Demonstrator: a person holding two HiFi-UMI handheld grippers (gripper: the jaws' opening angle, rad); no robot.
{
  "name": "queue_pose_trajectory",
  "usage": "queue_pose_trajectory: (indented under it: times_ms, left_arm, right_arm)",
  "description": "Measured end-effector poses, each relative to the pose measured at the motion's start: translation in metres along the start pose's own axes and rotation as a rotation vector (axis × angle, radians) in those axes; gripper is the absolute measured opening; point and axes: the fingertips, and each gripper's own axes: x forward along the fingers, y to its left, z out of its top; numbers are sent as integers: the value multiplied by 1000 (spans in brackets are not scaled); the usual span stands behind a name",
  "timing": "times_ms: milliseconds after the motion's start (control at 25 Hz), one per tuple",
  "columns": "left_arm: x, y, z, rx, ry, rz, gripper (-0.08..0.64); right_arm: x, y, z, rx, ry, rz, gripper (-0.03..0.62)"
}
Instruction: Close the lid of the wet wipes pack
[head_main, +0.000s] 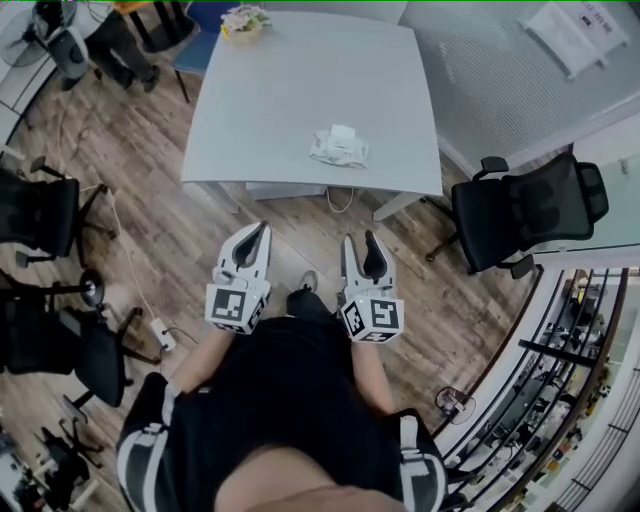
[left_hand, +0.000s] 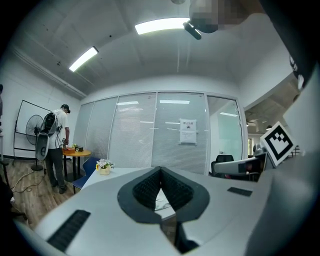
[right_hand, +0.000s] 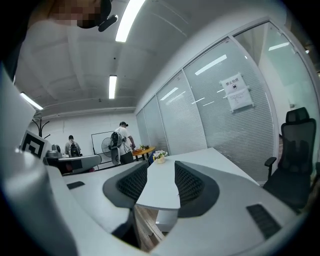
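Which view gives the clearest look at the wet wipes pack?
The head view: the whole wet wipes pack lies on the white table, unobstructed. The left gripper view shows only a sliver of the pack between its jaws; the right gripper view shows the table but no pack.

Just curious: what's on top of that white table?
On the table sit a wet wipes pack toward the near edge and a small flower pot at the far edge. Anything beneath the pack is covered.

Square pale-grey surface (head_main: 300, 100): smooth, matt. White wet wipes pack (head_main: 339, 147): crinkled plastic film, slight sheen. Brown plank floor (head_main: 170, 235): wood-grain, satin.
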Motion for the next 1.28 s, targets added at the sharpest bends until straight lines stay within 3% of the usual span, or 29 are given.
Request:
queue_pose_trajectory:
  times_ms: [160,600,1040,1160,1280]
  left_arm:
    - [46,-3,8,14,31,49,21]
    - [157,21,-12,112,93,-3,21]
    - [296,58,-90,312,347,-261,30]
    - [327,67,-126,405,455,-376,111]
    - [350,74,-165,518,561,-491,121]
  right_arm:
    - [34,-39,18,-5,7,26,189]
    - [130,-96,23,-6,47,65,189]
    - [246,-143,18,-6,129,36,190]
    - [279,-156,13,-6,162,34,190]
    - [307,-165,5,-10,201,32,190]
